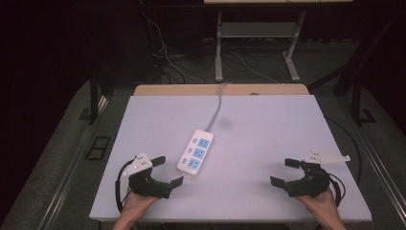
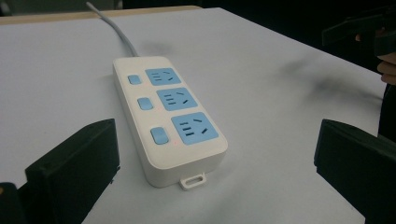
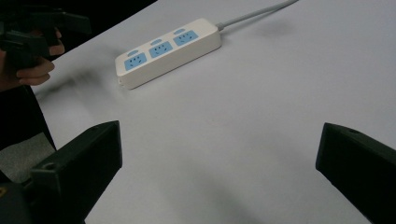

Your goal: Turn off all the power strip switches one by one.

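From my feed: white table w/ a wooden strip along its far edge, grey carpet floor around it. Behind, a metal-legged desk frame, loose cables on floor, dark bg.

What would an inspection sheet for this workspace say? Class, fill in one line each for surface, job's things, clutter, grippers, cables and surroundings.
Surface: white table top, flat, with a wooden edge at the far side.
Job's things: white power strip with three blue sockets and three blue switches, nothing plugged in, lying left of centre.
Clutter: nothing seen.
Grippers: left gripper open, close to the strip's near end, not touching; right gripper open, over bare table at the near right.
Cables: the strip's grey cord runs off the far edge; loose wires on the floor beyond.
Surroundings: dark room, metal table legs behind.
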Available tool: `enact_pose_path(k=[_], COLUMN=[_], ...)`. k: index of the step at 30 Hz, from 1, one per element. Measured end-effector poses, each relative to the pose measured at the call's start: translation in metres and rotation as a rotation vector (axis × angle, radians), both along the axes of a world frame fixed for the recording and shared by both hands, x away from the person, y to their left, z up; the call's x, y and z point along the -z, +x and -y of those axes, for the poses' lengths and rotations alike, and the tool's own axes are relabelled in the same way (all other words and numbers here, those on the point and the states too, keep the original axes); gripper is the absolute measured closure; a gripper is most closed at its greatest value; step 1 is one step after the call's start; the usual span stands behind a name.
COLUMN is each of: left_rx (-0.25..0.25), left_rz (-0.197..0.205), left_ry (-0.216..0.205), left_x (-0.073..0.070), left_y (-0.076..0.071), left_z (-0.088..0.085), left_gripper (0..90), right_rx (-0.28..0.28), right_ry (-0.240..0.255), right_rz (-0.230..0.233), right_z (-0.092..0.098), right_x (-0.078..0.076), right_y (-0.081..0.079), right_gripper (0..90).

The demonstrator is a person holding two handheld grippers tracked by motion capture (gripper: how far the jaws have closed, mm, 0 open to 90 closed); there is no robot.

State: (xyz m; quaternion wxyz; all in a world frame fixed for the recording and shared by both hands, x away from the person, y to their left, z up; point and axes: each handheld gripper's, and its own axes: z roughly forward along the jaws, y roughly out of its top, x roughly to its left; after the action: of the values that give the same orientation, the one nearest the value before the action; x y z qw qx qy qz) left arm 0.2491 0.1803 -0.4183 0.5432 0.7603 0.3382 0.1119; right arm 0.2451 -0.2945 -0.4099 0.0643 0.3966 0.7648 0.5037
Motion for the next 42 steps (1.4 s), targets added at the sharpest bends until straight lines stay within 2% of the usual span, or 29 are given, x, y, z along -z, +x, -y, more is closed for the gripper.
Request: enact_pose_path(k=[5,16,23,28,35,42], left_rx=[0.009,0.005,0.009,0.012,0.004,0.006], left_rz=[-0.006,-0.014,-0.025,-0.012,-0.007,-0.028], left_ry=[0.011,0.008,0.020,0.048,0.052,0.068], left_x=[0.000,-0.001,-0.003,-0.006,-0.012,-0.018], left_y=[-0.001,-0.002,-0.004,-0.005,-0.003,0.002], left_z=[0.000,-0.001,0.003,0.004,0.000,-0.001], left_gripper=[0.0,0.0,0.0,0.0,0.0,0.0], right_rx=[-0.002,0.004,-0.003,-0.006,-0.004,0.003], right_ry=[-0.005,0.000,-0.015,-0.016,-0.019,-0.022], right_rz=[-0.018,-0.038,-0.058,-0.060,-0.064,-0.060], right_z=[0.000,0.003,0.002,0.002,0.002,0.004], right_x=[0.001,0.003,0.005,0.005,0.006,0.005], right_y=[0.001,0.001,0.002,0.002,0.003,0.002], right_gripper=[0.4,0.4,0.4,0.4,0.4,0.4])
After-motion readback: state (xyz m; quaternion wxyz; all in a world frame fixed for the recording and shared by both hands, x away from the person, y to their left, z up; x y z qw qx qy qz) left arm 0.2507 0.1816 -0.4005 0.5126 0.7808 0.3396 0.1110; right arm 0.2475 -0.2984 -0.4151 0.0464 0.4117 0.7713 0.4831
